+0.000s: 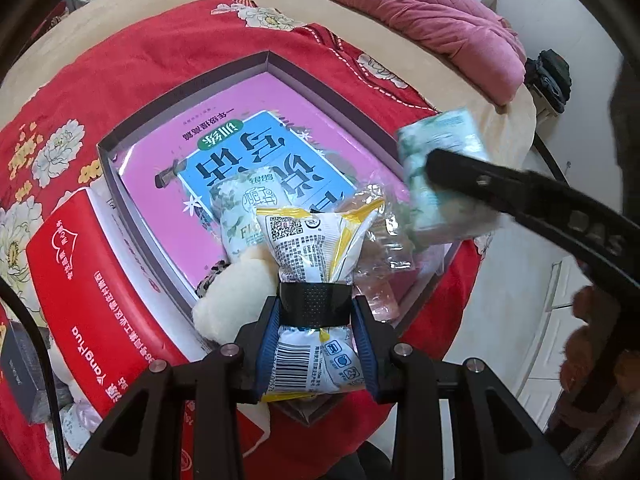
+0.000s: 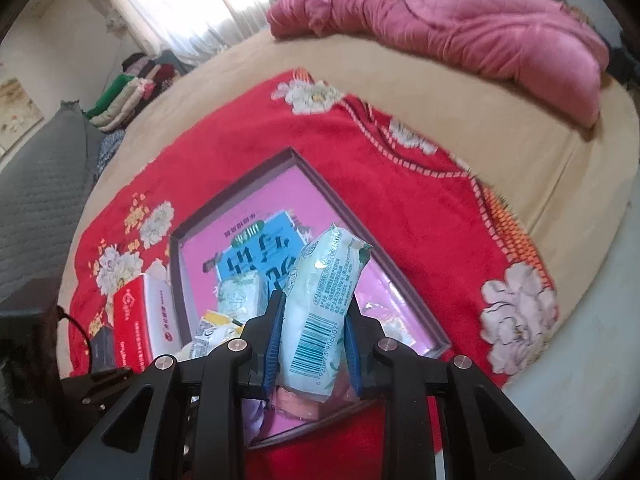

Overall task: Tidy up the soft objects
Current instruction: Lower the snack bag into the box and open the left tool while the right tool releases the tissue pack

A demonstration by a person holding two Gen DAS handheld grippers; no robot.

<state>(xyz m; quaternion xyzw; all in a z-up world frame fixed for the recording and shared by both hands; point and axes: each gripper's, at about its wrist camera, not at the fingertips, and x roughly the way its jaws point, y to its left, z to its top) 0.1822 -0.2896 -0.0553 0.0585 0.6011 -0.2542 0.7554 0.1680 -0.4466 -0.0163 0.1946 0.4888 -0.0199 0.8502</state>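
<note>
My left gripper [image 1: 316, 304] is shut on a yellow-and-white snack packet [image 1: 312, 248] and holds it over the near edge of a shallow purple box [image 1: 264, 60]. A pink book with a blue cover panel [image 1: 224, 160] lines the box. A green floral tissue pack [image 1: 240, 208] lies in it, with a crumpled clear wrapper [image 1: 376, 276] beside it. My right gripper [image 2: 316, 320] is shut on a pale green tissue pack [image 2: 320, 300], held above the box; that pack also shows in the left wrist view [image 1: 440, 168].
The box sits on a red floral blanket [image 2: 400, 216] on a beige bed. A red-and-white carton [image 1: 80, 280] lies left of the box, with a cream plush toy [image 1: 232, 300] at its near corner. A pink quilt [image 2: 460, 28] is heaped at the far side. White floor [image 2: 580, 360] lies to the right.
</note>
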